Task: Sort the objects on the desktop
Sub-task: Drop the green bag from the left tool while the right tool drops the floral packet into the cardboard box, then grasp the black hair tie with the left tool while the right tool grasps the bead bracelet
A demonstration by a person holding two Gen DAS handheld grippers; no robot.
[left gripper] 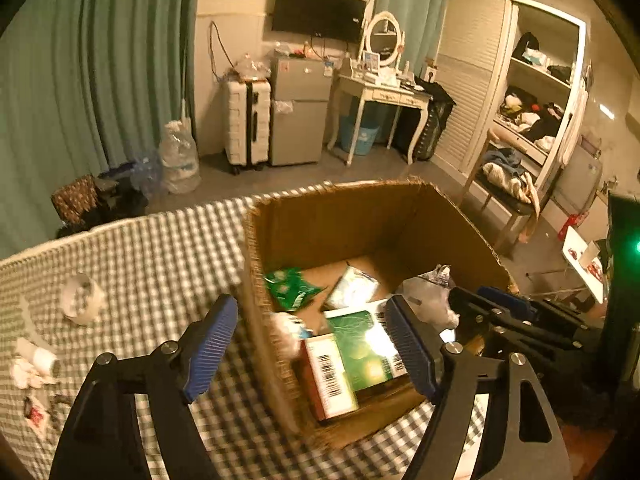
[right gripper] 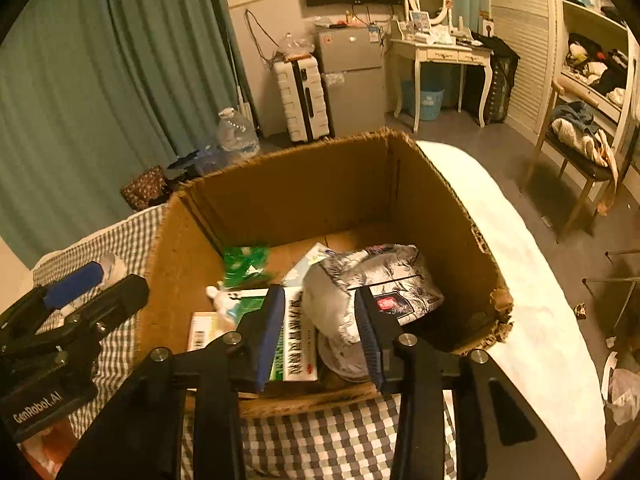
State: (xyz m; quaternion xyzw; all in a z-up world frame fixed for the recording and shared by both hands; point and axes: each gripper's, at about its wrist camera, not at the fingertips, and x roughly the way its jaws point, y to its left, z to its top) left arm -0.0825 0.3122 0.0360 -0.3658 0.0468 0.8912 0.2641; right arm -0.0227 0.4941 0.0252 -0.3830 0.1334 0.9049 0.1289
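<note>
An open cardboard box (left gripper: pixel 256 264) (right gripper: pixel 436 216) stands on the checked cloth (left gripper: pixel 168 248). Inside lie a green packet (left gripper: pixel 290 286) (right gripper: pixel 244 264), a white packet (left gripper: pixel 352 286), a green-and-white carton (left gripper: pixel 364 344) (right gripper: pixel 296 340) and a barcoded red-and-white carton (left gripper: pixel 330 376). A silver patterned bag (right gripper: pixel 360 280) (left gripper: pixel 430 298) rests on top of them. My right gripper (right gripper: pixel 320 334) (left gripper: pixel 488 300) hangs over the box's near wall, open, with the bag seen between its fingers and the left pad clear of it. My left gripper (left gripper: pixel 312 348) (right gripper: pixel 96 292) stands wide open astride the box's left wall, holding nothing.
On the cloth left of the box lie a white tape roll (left gripper: pixel 82 298), a small white bottle (left gripper: pixel 40 360), crumpled tissue (left gripper: pixel 24 376) and a red sachet (left gripper: pixel 34 416). A white surface (right gripper: pixel 528 280) runs along the box's right side. A chair (right gripper: pixel 580 152) stands beyond.
</note>
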